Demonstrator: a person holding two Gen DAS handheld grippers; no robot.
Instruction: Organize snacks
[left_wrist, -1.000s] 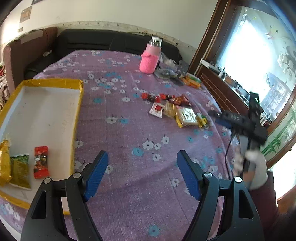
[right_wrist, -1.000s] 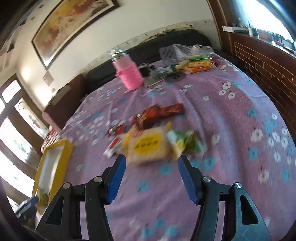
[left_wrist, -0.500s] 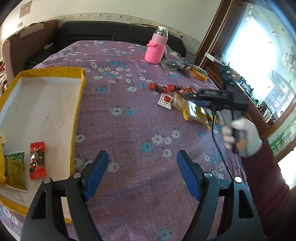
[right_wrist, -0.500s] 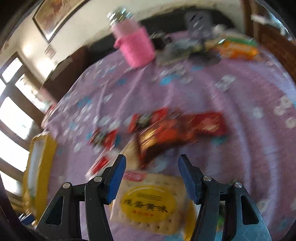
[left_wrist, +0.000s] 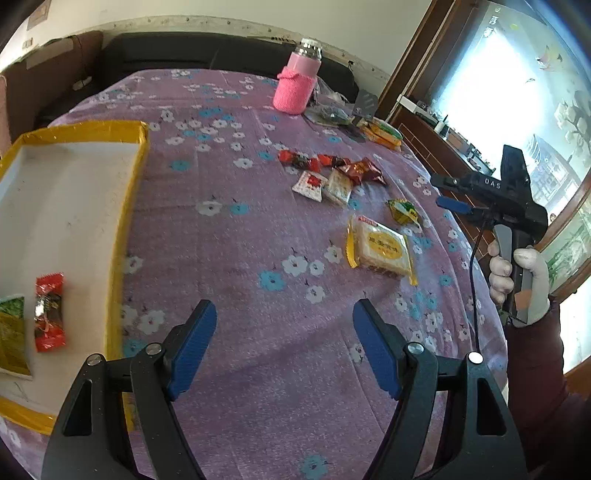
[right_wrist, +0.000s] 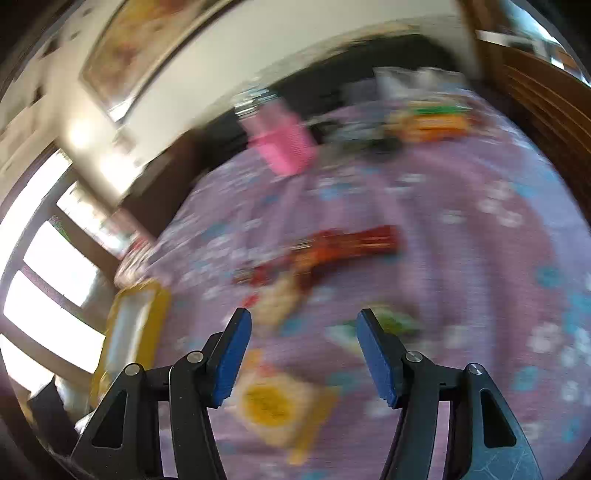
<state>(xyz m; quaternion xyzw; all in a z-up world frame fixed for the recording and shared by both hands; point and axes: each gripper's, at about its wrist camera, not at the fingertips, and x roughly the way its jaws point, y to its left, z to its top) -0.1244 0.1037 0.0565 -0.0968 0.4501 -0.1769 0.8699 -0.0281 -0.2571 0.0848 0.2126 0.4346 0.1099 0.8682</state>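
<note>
Gaping empty above tablecloth (left_wrist: 229, 258): both hand-held grippers (left_wrist: 284, 347) (right_wrist: 303, 354)

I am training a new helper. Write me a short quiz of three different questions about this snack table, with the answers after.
1. True or false: the left tongs are holding a snack.
2. Multiple choice: where does the red candy lie? A) inside the yellow-edged tray B) beside the pink-sleeved bottle C) between the right tongs
3. Short answer: which loose snack on the purple tablecloth lies nearest the left tongs?

Key:
1. False; they stand open with nothing between them.
2. A
3. The large yellow biscuit packet.
</note>
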